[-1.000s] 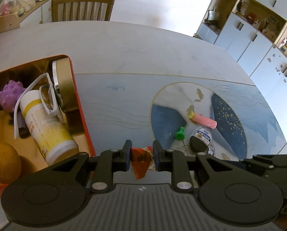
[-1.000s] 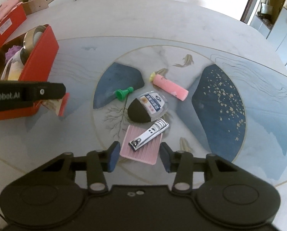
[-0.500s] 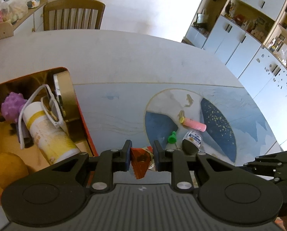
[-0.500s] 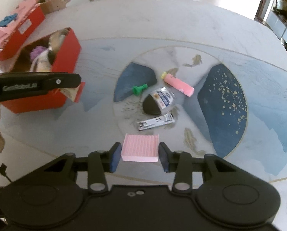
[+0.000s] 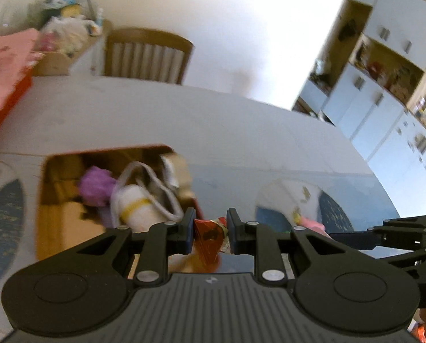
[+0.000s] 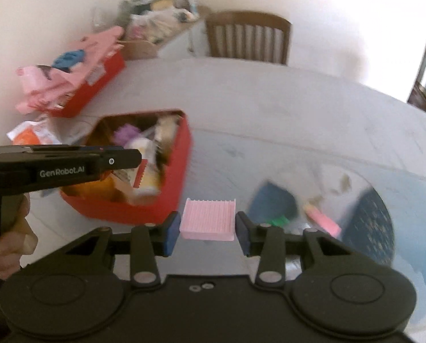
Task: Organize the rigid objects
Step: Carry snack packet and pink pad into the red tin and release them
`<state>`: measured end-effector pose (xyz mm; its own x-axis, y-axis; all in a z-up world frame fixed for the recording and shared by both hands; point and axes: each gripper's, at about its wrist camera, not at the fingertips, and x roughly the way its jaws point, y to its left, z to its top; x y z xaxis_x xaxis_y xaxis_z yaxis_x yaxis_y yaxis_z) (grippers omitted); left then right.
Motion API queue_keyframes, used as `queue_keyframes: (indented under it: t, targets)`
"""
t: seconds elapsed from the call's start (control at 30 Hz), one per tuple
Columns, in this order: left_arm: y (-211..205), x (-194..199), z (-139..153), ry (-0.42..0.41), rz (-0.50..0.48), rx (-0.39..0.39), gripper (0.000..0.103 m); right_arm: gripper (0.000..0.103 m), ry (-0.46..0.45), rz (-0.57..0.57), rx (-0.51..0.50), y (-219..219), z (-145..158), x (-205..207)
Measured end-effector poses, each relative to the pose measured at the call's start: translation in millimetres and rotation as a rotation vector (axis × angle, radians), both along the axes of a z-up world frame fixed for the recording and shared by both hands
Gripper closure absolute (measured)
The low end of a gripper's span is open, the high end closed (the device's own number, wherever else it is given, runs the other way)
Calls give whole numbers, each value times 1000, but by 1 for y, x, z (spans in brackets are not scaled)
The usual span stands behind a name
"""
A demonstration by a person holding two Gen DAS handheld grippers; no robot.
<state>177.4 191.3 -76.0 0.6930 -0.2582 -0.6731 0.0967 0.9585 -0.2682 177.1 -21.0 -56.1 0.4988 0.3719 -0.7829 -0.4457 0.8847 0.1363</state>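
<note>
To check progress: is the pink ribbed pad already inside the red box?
No, the pink ribbed pad sits between the right tongs, outside the red box.

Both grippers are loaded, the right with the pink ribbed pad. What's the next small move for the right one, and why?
Probably carry the pink ribbed pad left and forward over the open red box, then release. The right gripper holds it above the table short of the box, and the left gripper already hangs over the box, so enter from the near right edge.

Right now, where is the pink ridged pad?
In the right wrist view, the pink ridged pad sits clamped in the right claw, just right of the red box.
</note>
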Motion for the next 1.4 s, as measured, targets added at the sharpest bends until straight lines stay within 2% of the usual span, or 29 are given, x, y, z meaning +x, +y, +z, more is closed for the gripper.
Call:
queue_keyframes:
  t: [0.3, 0.53, 0.67, 1.07, 1.4]
  targets:
    - [61, 1, 8, -33, 125, 8, 80, 62, -49, 135, -33, 67, 4, 15]
    - [86, 17, -4, -14, 140, 37, 80, 62, -62, 232, -57, 112, -6, 17]
    - [94, 32, -19, 28, 136, 47, 80, 62, -71, 275, -83, 133, -18, 19]
    - [90, 53, -47, 85, 93, 110, 80, 62, -51, 302, -136, 157, -45, 28]
    - [88, 60, -67, 161, 82, 111, 80, 62, -20, 291, -119, 155, -51, 29]
